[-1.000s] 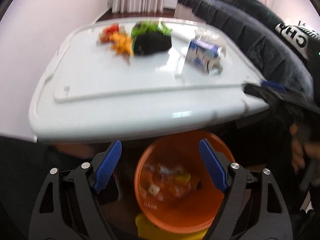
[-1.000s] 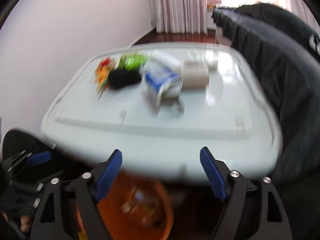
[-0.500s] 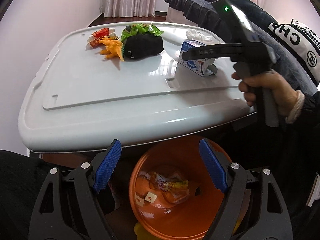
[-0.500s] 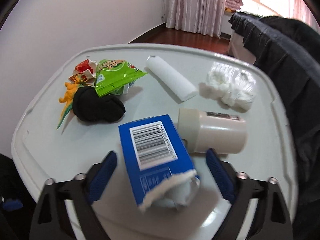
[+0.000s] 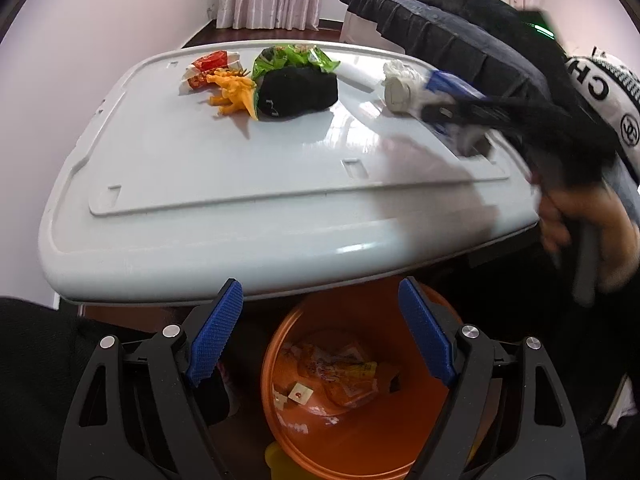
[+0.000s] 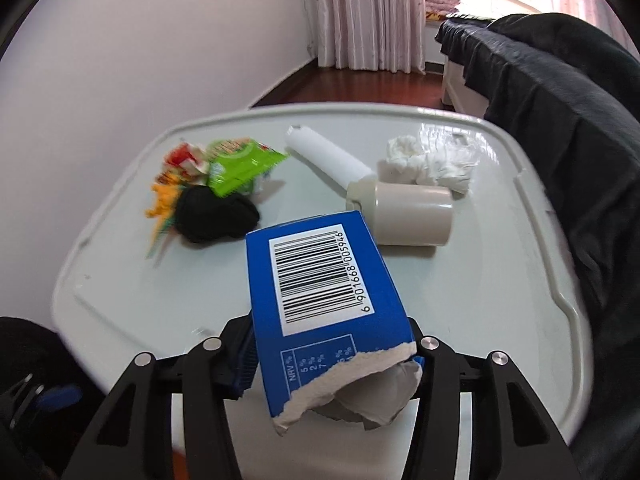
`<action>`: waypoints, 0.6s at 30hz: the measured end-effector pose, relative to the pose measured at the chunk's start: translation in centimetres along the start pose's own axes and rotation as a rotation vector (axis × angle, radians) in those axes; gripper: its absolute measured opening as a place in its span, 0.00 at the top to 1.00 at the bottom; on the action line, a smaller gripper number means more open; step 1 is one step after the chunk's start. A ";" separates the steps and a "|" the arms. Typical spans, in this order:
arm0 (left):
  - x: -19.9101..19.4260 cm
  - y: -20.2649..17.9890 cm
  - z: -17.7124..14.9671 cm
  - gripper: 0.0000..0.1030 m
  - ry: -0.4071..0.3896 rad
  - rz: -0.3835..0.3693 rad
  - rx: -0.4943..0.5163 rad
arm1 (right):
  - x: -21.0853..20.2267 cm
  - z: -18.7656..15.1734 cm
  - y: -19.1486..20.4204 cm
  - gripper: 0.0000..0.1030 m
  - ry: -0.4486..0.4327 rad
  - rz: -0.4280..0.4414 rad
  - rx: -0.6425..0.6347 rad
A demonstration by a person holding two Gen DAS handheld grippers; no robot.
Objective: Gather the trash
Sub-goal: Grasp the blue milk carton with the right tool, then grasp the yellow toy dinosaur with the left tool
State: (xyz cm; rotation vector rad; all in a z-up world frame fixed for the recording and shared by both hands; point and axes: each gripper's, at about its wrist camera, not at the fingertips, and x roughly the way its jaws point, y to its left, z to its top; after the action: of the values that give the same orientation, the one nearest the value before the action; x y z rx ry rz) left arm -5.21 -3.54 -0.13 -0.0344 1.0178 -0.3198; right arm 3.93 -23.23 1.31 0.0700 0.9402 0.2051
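Some wrappers are already seen in the orange bin (image 5: pixel 360 432). The torn blue box (image 6: pixel 320 300) is being clamped between the closing right gripper (image 6: pixel 332 356); the left gripper (image 5: pixel 320 336) is held wide and empty. Several scraps are left on the table (image 5: pixel 240 184).

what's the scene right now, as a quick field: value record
surface: white table
right gripper: jaws closing around torn blue carton
left gripper: open, empty, above orange bin
bin contents: wrappers
left on table: beige cup on its side, crumpled tissue, white roll, green packet, black cloth
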 end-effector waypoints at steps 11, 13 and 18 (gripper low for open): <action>4.6 7.7 13.2 0.24 -0.004 0.087 -0.298 | -2.7 -2.7 -0.6 0.50 -0.057 0.028 0.042; 6.5 9.8 15.0 0.24 0.020 0.071 -0.420 | -2.5 -2.7 -0.6 0.50 -0.050 0.043 0.043; 10.8 12.6 17.9 0.24 0.101 0.087 -0.600 | -2.3 -3.0 0.1 0.50 -0.033 0.062 0.019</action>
State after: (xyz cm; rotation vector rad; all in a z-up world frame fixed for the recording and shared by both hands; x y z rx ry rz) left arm 18.18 3.26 -1.86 -0.5182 1.1825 0.0723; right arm 0.19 -23.72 1.34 0.1198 0.9079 0.2521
